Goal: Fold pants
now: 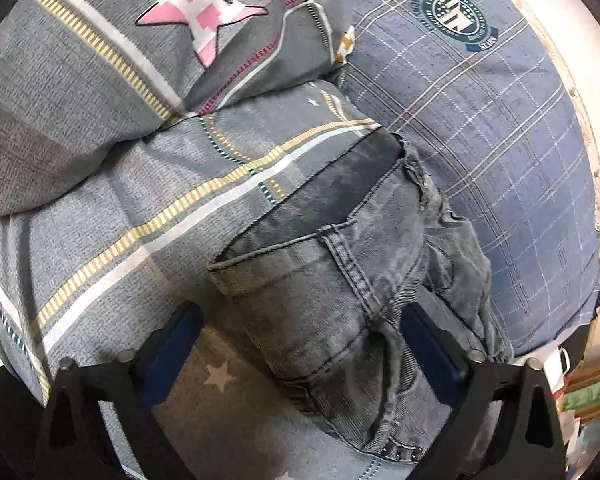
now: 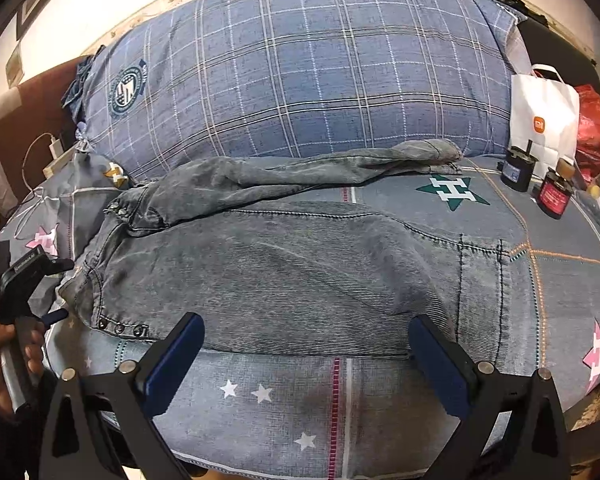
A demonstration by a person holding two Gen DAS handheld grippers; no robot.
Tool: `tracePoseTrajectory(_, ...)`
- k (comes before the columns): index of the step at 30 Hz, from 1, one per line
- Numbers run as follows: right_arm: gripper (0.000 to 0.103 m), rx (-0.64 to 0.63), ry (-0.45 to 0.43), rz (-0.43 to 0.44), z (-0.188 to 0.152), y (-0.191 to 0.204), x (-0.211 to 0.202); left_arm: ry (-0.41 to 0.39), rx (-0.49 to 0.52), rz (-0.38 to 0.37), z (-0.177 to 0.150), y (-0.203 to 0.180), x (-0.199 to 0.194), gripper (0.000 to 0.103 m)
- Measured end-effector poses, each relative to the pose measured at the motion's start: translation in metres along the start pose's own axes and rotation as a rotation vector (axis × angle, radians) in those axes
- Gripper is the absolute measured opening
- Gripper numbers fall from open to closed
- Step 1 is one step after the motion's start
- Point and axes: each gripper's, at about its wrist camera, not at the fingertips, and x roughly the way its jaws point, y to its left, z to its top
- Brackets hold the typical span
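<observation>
- The pants [image 2: 260, 272] lie mid-frame on the bedspread [image 2: 284, 400].
- The left gripper [image 1: 300, 344] is spread wide, straddling the waistband unpinched.
- The right gripper [image 2: 307, 360] gapes, empty.
- Pinch both denim layers squarely before lifting.

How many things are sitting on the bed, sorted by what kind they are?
Pants: 1
Plaid pillow: 1
Small jars: 2, one dark, one red
Bags: 2, one white paper, one red plastic
Total: 6
Clutter at the far right edge is too blurred to count.
</observation>
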Motion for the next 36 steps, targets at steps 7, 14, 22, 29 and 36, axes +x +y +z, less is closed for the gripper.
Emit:
tracePoseTrajectory(7,0.103,0.070,-0.006,0.036,-0.001,-0.025,-0.016,0.018,0.013,0.049,0.004,-0.003,0.008,0.032)
tracePoseTrajectory(14,0.103,0.482,0.020,0.100,-0.013,-0.138,-0.047,-0.072,0.109,0.078,0.004,-0.025,-0.015,0.003)
tracePoseTrajectory(22,0.103,0.150,0.114,-0.117,-0.013,-0.117,-0.045,-0.176,0.157,0.053,-0.011,-0.035,-0.061,0.003)
tracePoseTrajectory(29,0.102,0.847,0.235,0.362,-0.058,-0.156,0.006,-0.163,0.141,0.064,-0.008,-0.026,-0.055,0.003)
tracePoseTrajectory(36,0.099,1.267,0.133,0.498,-0.093,-0.175,0.032,-0.157,0.142,0.066,-0.004,-0.028,-0.046,0.003)
